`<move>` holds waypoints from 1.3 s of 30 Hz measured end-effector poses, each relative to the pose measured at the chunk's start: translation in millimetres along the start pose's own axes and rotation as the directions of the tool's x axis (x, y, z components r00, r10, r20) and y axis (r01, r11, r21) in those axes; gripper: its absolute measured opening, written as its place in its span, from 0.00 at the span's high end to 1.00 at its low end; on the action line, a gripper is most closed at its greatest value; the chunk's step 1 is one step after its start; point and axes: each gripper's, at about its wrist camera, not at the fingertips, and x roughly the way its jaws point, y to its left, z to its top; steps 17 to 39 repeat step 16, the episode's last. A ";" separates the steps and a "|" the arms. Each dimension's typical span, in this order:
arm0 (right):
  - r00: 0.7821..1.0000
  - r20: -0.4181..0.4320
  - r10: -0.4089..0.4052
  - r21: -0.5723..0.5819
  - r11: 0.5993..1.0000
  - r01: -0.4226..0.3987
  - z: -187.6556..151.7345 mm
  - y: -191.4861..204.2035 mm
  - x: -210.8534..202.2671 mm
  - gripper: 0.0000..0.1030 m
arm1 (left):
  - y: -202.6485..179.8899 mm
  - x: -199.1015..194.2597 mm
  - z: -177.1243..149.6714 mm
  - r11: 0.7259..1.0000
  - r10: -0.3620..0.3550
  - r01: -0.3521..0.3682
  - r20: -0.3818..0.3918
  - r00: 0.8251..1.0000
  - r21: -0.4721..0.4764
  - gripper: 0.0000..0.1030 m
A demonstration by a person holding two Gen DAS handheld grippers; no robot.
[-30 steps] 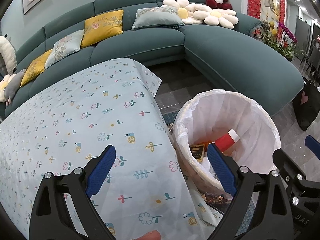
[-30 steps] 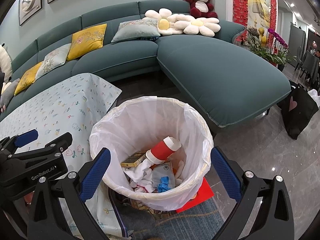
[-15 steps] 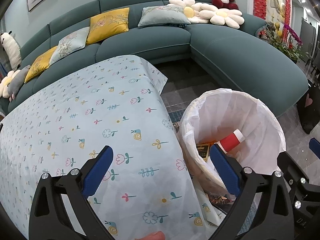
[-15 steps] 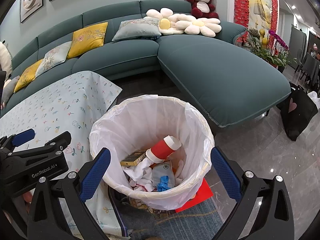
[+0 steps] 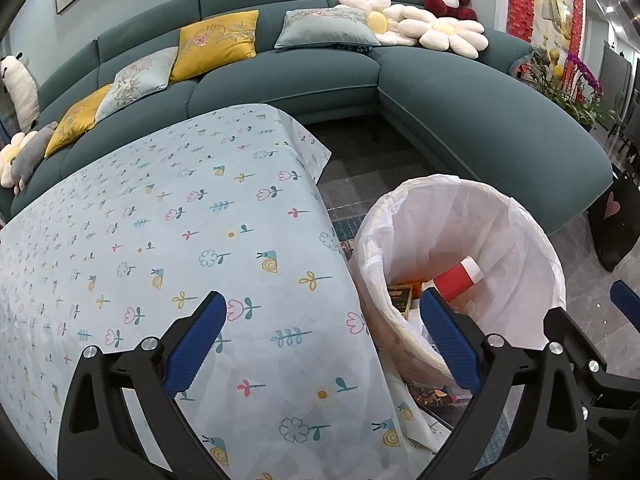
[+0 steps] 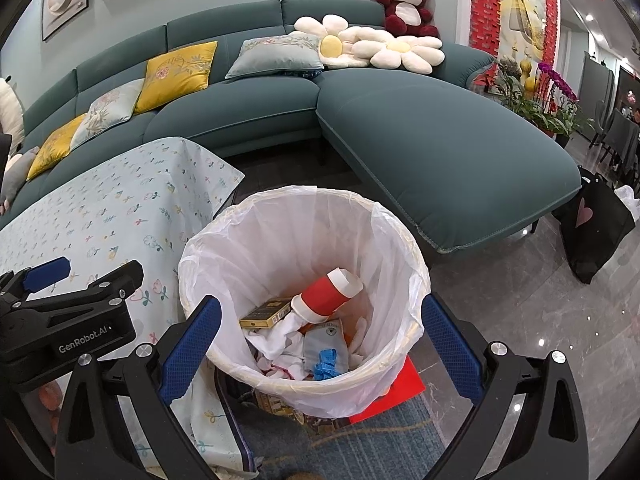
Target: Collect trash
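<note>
Inside, piled at the bottom of the white-lined trash bin (image 6: 304,280): a red bottle (image 6: 326,294) with a white cap, lying tilted atop the heap; a dark yellow-edged box (image 6: 266,312) just beside it; crumpled white tissue (image 6: 280,332); a grey pouch (image 6: 326,340); a scrap of blue wrapper (image 6: 326,362). Thin, wrinkled plastic liner, folded over the rim all round. Standing on the floor on a blue rug (image 6: 360,444), hard against the corner of a low table draped in a pale blue floral tablecloth (image 5: 160,240); a red sheet (image 6: 400,384) poking from under the base. Poised above the bin's rim, the right gripper (image 6: 316,348), blue-padded fingers spread wide and holding nothing. To its left, over the tablecloth's edge, the left gripper (image 5: 324,344), likewise spread and empty, bin's mouth visible past its right finger. Beyond, a curved teal sofa (image 6: 420,136) with yellow and grey cushions, daisy-shaped pillows and a red plush bear (image 6: 406,6); black bag (image 6: 596,228) with a pink heart on the grey tiles.
</note>
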 end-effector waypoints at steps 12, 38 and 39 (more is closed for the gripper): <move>1.000 -0.009 -0.007 0.009 1.000 0.007 -1.5 -2.2 1.0 0.06 | -3.3 -2.0 -0.2 1.000 0.003 -0.004 0.009 1.000 0.016 0.10; 1.000 -0.008 -0.011 0.009 1.000 0.011 -1.0 -3.9 0.4 0.06 | -3.9 -2.2 -0.7 1.000 -0.005 0.005 0.008 1.000 0.016 0.10; 1.000 -0.008 -0.011 0.009 1.000 0.011 -1.0 -3.9 0.4 0.06 | -3.9 -2.2 -0.7 1.000 -0.005 0.005 0.008 1.000 0.016 0.10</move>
